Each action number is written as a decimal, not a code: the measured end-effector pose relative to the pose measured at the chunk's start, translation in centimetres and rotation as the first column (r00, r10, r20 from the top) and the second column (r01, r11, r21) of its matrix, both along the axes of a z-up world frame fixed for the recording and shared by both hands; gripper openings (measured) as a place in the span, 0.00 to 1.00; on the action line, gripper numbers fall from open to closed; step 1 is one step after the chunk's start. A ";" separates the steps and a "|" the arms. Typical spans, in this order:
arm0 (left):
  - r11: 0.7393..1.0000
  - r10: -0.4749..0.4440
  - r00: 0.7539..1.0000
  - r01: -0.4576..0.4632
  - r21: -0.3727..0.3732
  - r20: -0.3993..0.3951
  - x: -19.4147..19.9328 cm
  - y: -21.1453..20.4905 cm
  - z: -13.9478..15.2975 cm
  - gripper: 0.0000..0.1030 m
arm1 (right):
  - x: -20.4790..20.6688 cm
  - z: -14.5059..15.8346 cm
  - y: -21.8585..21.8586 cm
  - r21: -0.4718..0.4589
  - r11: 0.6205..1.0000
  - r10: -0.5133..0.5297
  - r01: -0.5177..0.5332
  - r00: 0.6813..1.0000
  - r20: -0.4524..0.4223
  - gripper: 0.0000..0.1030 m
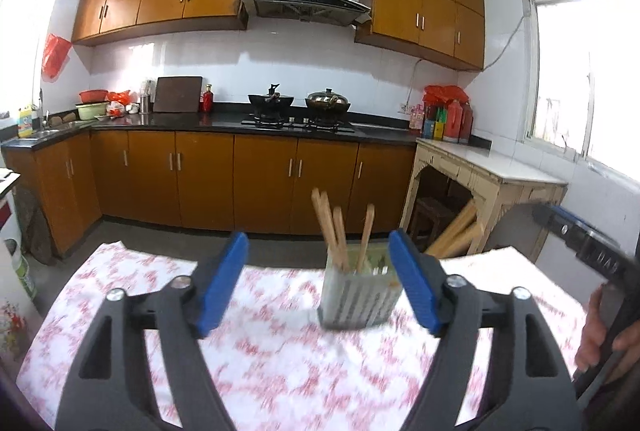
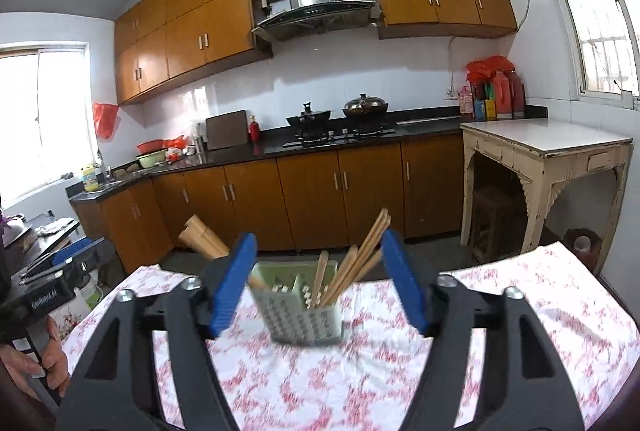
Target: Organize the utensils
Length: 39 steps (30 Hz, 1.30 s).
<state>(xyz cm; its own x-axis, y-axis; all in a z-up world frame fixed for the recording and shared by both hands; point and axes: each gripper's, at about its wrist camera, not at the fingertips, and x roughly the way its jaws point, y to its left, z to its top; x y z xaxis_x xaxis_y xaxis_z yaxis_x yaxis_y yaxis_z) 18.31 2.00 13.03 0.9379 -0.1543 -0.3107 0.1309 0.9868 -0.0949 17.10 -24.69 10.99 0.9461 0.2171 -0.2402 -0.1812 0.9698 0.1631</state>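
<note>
A pale green slotted utensil holder (image 1: 358, 295) stands on the table with the red-and-white floral cloth (image 1: 280, 359). Several wooden chopsticks (image 1: 334, 227) stand upright in it. My left gripper (image 1: 318, 283) is open and empty, just short of the holder, which sits toward its right finger. In the right wrist view the holder (image 2: 302, 307) stands between the open fingers of my right gripper (image 2: 318, 283), with the chopsticks (image 2: 360, 255) leaning right. The right gripper holds nothing. The right gripper's body (image 1: 592, 251) shows at the left view's right edge.
Brown kitchen cabinets and a dark counter (image 1: 224, 121) with a stove and two pots (image 1: 300, 103) lie beyond the table. A cream side table (image 2: 544, 143) stands at the right. Wooden legs (image 1: 456, 231) poke up past the table's far edge.
</note>
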 end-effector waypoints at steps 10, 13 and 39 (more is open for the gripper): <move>0.998 0.038 0.999 -0.038 0.041 -0.019 -10.0 0.6 -7.2 0.96 | -7.8 -5.7 1.3 -0.041 0.999 0.016 -0.016 1.000 0.018 0.98; 0.998 0.050 0.999 -0.049 0.032 -0.022 -12.3 0.8 -8.9 0.96 | -9.4 -7.3 1.2 -0.038 0.999 -0.008 0.009 1.000 0.023 0.98; 0.995 0.054 0.998 -0.053 0.079 -0.019 -19.0 -1.5 -13.6 0.96 | -17.6 -13.7 1.6 -0.080 0.994 -0.070 0.070 0.998 0.004 0.98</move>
